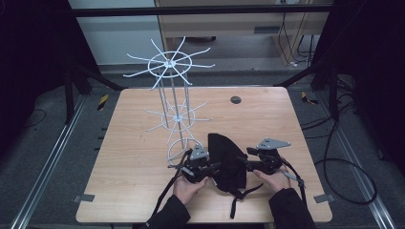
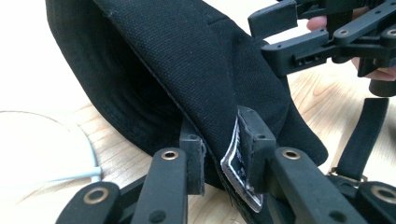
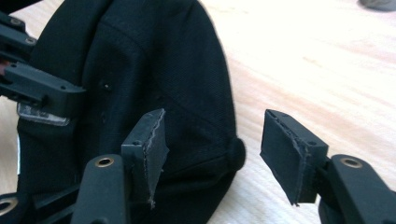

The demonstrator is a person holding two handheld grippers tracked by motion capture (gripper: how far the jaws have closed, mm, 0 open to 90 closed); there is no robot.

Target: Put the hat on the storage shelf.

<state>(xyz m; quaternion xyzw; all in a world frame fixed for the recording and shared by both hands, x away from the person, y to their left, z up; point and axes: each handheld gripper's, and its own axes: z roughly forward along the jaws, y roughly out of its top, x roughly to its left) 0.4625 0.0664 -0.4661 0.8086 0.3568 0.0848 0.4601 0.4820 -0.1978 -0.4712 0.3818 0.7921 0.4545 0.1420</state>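
Cap pinched at its edge by the left gripper; right gripper stands open beside the crown.

The left gripper [image 2: 222, 154] is clamped on the black cap [image 1: 226, 160], which lies on the table [image 1: 138, 191] between both hands. The right gripper [image 3: 212, 154] is spread, nothing pressed, the crown button just ahead. Beyond stands the white wire rack [image 1: 173, 112].

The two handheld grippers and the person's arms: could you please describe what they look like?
Both the left gripper and the right gripper are black linkage frames with brass-coloured rivets and flat, rectangular dark pads. Each carries a grey three-cornered plate on top and trails a black cable. The person wears dark long sleeves.
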